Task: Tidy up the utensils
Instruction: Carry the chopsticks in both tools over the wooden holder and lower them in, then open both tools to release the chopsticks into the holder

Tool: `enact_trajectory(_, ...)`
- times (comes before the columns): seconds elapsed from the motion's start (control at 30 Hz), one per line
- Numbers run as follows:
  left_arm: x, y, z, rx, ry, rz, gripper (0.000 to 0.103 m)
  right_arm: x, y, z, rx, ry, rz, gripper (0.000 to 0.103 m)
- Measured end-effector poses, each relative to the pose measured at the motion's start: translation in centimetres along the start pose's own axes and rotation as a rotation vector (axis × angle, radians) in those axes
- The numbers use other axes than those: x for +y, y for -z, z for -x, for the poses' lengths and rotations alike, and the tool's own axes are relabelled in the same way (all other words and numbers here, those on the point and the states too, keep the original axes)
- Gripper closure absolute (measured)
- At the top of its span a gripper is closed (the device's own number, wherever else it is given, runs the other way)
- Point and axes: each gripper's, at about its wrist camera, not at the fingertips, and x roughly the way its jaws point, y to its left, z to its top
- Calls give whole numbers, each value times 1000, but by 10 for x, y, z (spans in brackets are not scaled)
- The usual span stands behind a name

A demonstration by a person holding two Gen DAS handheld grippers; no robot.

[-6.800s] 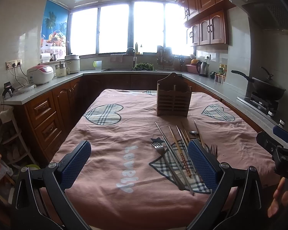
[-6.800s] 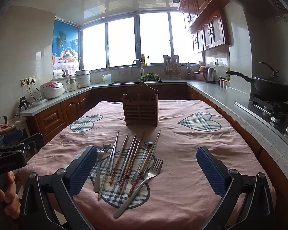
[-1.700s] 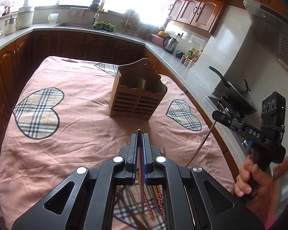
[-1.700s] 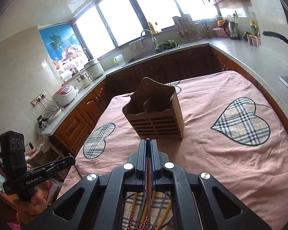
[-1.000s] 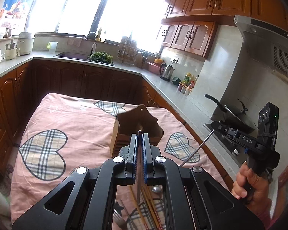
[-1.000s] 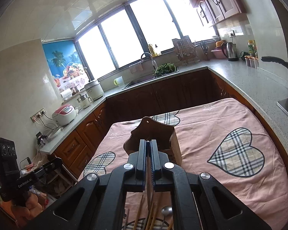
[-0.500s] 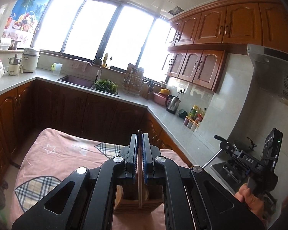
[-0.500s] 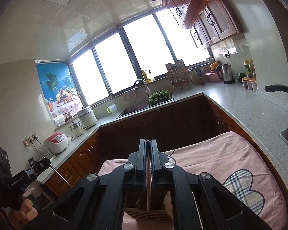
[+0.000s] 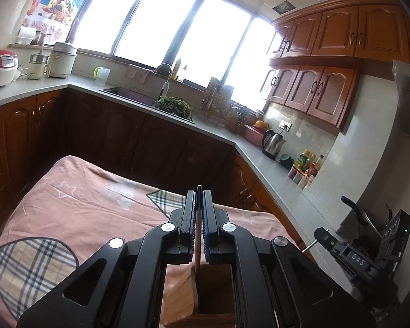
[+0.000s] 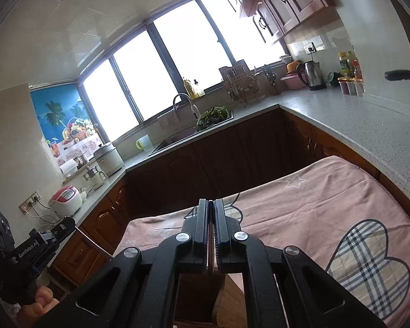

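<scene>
Both tongs, left [image 9: 199,191] "GenRobot.AI", right [image 10: 210,205] "DAS", now over holder [image 9: 213,292], each clamping a chopstick [image 9: 197,248].

A thin wooden chopstick [image 9: 198,246] stands almost upright, pinched between the 2 closed fingers of the left gripper [image 9: 199,205]; its tip pokes out above them and its lower end reaches down into the wooden holder [image 9: 216,295]. The holder is a brown box with an open top and a divider inside, standing on the pink cloth of the worktop. A second thin utensil [image 10: 210,257], its kind unclear, is pinched the same way in the right gripper [image 10: 211,216] and hangs over the holder's other open compartment [image 10: 194,298].
</scene>
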Motion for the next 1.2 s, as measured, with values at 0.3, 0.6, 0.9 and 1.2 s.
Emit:
enact_trajectory(0.3,-1,24,-21,56,-14,-6,99,-6,11,-10,7,10,-16,99)
enact_trajectory(0.6,-1,19,-23,83,-21,-13,99,-8,10,-14,35,4,-29,94)
enact_trajectory(0.9,-1,19,-12,94,-29,-18,53,-15,10,-5,27,-11,-80,31)
enact_trajectory(1.2,3,27,26,127,-53,-24,21,-15,10,30,3,-50,-114,16)
